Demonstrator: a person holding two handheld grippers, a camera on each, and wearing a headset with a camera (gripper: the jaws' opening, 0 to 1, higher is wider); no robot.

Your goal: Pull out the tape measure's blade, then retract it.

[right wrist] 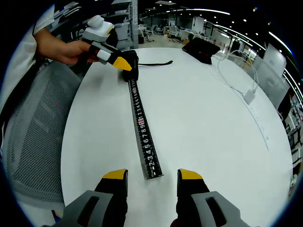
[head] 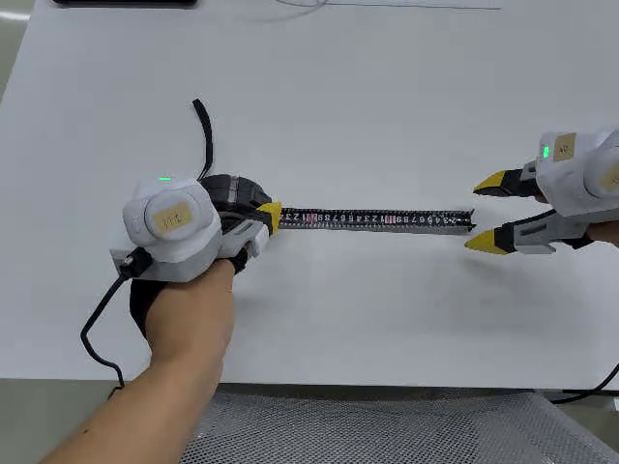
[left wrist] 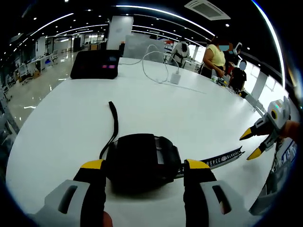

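Left gripper [left wrist: 144,166] grips tape measure [head: 230,192], blade [right wrist: 142,127] out (numerals [right wrist: 148,153] 2–9 readable).

Looked like a big open-plan office or lab floor, honestly. The work surface was a wide white table [head: 387,97] with a grey mesh chair [head: 387,430] tucked in at 6 o'clock. In the left gripper view, long strip lights [left wrist: 156,10] ran across a dark ceiling, with an air vent [left wrist: 208,8] at 1 o'clock, a glossy floor [left wrist: 33,90] at 9 and people [left wrist: 215,59] standing at 2. The right gripper view had more desks and chairs [right wrist: 158,30] at 12 and a white charger [right wrist: 247,97] at 3.
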